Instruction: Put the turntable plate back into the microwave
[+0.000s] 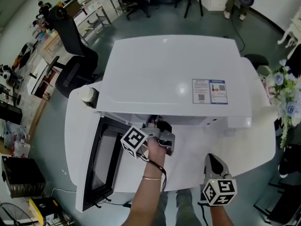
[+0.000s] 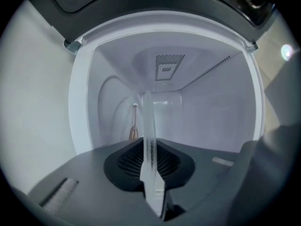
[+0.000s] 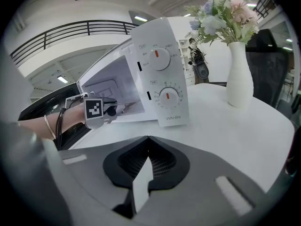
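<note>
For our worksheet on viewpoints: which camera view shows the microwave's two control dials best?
The right gripper view: both dials face it on the front panel. The head view shows only the microwave's top; the left gripper view looks into its cavity.

- Head view: looks steeply down from above on the microwave top and the white table.
- Left gripper view: sits close in the mouth of the cavity, facing its back wall.
- Right gripper view: sits low over the table, facing the control panel. It shares the microwave and the left gripper with the head view.
</note>
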### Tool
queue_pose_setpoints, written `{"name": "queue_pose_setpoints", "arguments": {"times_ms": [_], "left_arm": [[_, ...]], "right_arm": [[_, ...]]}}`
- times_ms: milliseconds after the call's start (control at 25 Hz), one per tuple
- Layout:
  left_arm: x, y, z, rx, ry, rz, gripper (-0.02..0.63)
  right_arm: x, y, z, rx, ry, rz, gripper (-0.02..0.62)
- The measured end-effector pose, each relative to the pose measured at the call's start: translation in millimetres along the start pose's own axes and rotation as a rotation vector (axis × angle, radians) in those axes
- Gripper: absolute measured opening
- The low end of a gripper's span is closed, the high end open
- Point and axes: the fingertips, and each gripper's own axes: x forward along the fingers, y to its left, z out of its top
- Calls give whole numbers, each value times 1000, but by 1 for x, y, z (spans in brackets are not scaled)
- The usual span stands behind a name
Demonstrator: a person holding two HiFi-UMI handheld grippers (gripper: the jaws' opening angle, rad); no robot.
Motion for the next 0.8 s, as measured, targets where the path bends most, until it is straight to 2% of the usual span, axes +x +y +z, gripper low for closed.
{"name": "queue_pose_setpoints", "arguments": {"times_ms": [240, 400, 600, 800], "left_arm": [[3, -2, -1, 103, 22, 55, 46], [5, -7, -3, 170, 55, 62, 119], [6, -7, -9, 317, 109, 131, 156], [6, -8, -13, 418, 180, 150, 219]], "right_arm": [[0, 1, 0, 0, 12, 10, 11], [-3, 0, -2, -8, 20, 10, 11], [-9, 1, -1, -11, 16, 6, 10], [-13, 2, 0, -15, 17, 5, 10]]}}
